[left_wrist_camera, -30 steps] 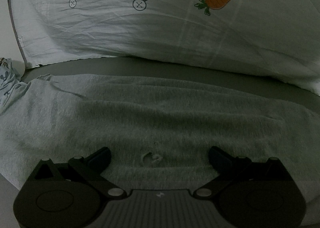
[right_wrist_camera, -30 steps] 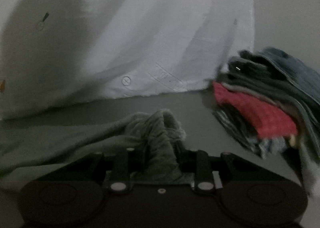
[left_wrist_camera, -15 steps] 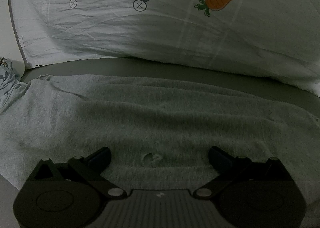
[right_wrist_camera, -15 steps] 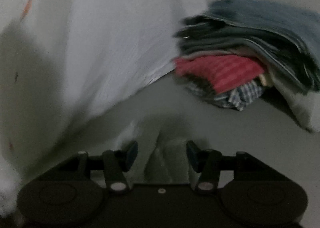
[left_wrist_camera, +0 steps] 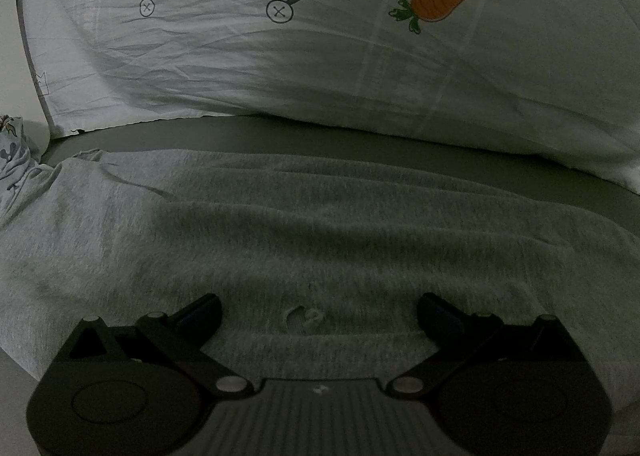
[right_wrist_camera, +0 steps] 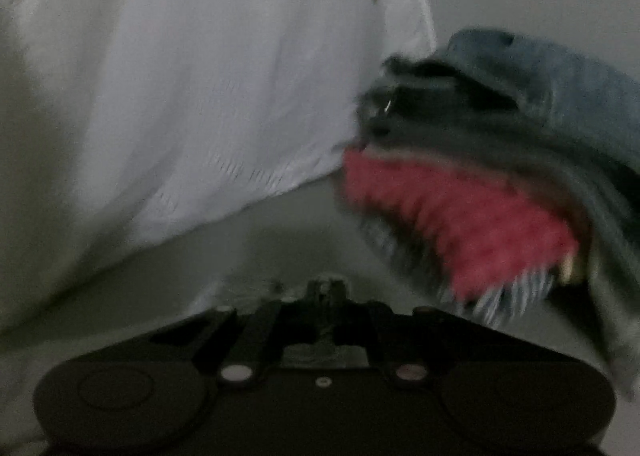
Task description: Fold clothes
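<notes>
1. Grey garment point(left_wrist_camera: 304, 224) spread flat on the bed, long axis running left-right across the left wrist view, directly below and ahead of the left gripper point(left_wrist_camera: 318, 306).
2. Left gripper: jaws spread wide, nothing between the pads, hovering just over the garment's near hem; small loose thread loop point(left_wrist_camera: 302, 316) centred between the fingers. Pitched down toward the cloth.
3. Right gripper point(right_wrist_camera: 326, 290): jaws have just been closing and now sit pressed together. A sliver of pale cloth shows right at the tips, but the blur hides whether it is pinched.
4. Right view heavily smeared. Gripper aimed down and forward at the bare sheet point(right_wrist_camera: 260, 240), between the white carrot-print pillow point(right_wrist_camera: 208, 96) on the left and the stack of folded clothes point(right_wrist_camera: 480, 176) on the right.
5. Garment lies left of and near the right gripper, only a pale edge point(right_wrist_camera: 224, 292) visible there; left gripper clearly the better placed for the near hem.
6. Likely next: left closes on the near hem, right regrips the garment's right end, then fold toward the far side.
7. Risk: closing on the top layer only.
</notes>
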The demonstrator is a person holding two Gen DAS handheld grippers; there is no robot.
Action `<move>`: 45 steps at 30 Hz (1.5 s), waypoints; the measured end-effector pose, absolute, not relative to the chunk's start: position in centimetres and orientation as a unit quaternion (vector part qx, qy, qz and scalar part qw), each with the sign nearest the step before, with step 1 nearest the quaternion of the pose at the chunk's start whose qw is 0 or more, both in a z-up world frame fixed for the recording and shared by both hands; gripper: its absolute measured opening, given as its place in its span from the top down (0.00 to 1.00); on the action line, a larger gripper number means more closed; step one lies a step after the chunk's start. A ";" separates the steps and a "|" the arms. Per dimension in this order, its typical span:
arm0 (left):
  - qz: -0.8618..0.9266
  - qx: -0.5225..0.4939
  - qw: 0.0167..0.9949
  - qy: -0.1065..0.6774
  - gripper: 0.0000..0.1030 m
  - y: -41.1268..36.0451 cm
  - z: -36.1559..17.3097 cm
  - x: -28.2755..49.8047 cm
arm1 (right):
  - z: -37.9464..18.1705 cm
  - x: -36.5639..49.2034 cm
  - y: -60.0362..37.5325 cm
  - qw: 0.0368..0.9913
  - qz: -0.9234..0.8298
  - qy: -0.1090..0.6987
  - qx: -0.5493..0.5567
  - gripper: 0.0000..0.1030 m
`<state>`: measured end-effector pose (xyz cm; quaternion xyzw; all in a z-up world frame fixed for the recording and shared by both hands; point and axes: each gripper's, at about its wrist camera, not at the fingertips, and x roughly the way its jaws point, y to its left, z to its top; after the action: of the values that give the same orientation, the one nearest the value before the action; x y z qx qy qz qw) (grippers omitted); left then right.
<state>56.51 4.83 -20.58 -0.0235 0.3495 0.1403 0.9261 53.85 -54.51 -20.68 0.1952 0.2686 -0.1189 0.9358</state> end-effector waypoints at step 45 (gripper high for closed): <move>0.143 -0.026 0.927 0.346 0.00 4.8 -20.6 56.6 | -20.7 48.2 -49.7 0.928 -0.124 0.335 0.110 1.00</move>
<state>56.56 4.76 -20.55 -0.0259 0.3464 0.1432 0.9267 48.21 -49.73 -20.68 0.1099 0.3351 -0.1239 0.9275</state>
